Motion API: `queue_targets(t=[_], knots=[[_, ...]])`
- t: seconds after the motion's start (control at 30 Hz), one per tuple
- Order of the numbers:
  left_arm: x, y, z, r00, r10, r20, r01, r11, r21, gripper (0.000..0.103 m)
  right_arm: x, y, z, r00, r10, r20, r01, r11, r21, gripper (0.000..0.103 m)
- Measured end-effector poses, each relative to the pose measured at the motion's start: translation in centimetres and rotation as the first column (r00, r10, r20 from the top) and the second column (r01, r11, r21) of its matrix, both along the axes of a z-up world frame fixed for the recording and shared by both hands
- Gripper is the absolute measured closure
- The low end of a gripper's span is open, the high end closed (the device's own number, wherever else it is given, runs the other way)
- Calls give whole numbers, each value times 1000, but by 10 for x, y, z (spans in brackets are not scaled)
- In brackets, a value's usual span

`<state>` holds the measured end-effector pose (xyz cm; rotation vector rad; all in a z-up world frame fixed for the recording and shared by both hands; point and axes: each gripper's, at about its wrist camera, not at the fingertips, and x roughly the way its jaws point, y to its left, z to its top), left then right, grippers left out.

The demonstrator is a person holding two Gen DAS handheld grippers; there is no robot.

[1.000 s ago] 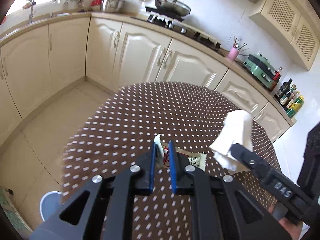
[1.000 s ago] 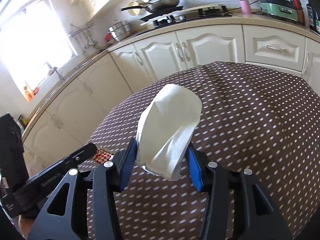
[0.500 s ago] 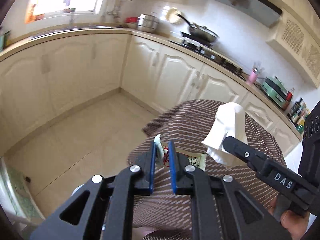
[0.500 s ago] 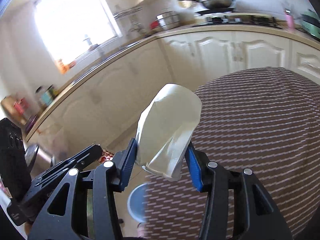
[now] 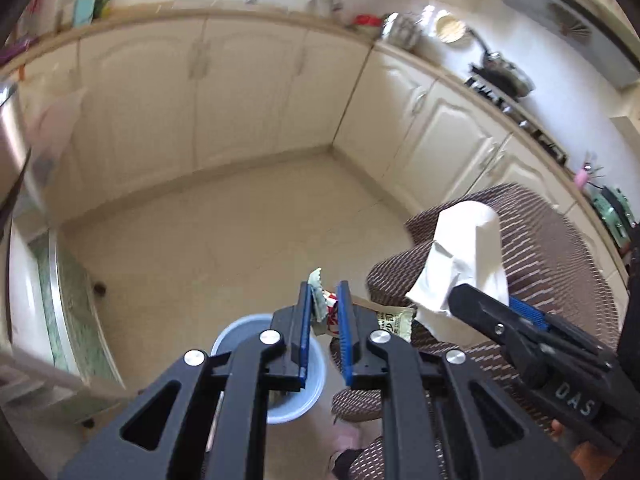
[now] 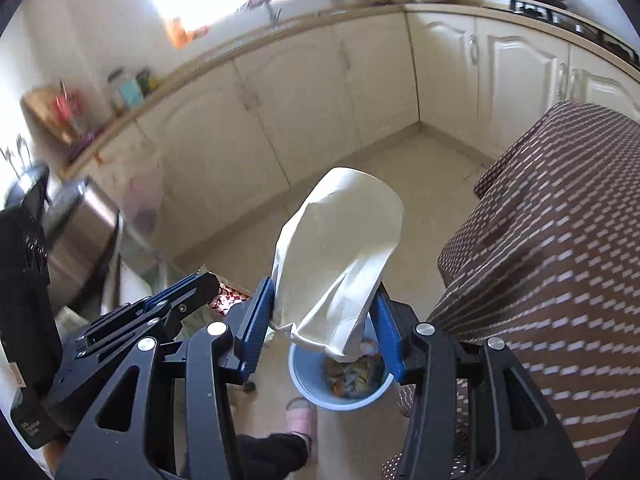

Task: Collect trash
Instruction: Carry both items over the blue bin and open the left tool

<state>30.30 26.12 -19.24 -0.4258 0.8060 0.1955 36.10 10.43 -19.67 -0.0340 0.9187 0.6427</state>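
Blue bin (image 6: 340, 380) below tissue (image 6: 340, 256) — dotted tablecloth (image 6: 560, 260) alongside

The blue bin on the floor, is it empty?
No. The right wrist view shows colourful trash at the bottom of the bin, well below its rim.

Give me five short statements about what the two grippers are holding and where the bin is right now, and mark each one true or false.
1. The right gripper is shut on a white crumpled tissue. True.
2. The left gripper is empty. False: it is shut on a small snack wrapper, green and red-and-white.
3. A light blue trash bin stands on the floor below the grippers. True.
4. The bin is empty. False: the right wrist view shows mixed scraps already inside.
5. The table has a plain white cloth. False: its cloth is brown with white dots.
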Motion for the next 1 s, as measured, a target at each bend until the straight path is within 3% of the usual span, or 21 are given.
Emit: queue_targets(t=[0.2, 0.33, 0.8, 1.0], knots=[[10, 14, -68, 993, 24, -114, -28, 999, -39, 91, 8, 17, -53, 999, 11, -52, -15, 997, -77, 57], [23, 20, -98, 987, 22, -159, -32, 998, -59, 91, 18, 21, -77, 997, 5, -80, -13, 994, -105, 57], [33, 29, -137, 977, 34, -209, -59, 992, -115, 76, 30, 23, -115, 990, -2, -138, -18, 990, -141, 57], [22, 33, -147, 972, 63, -226, -94, 987, -132, 59, 28, 33, -125, 987, 15, -161, -39, 988, -149, 57]])
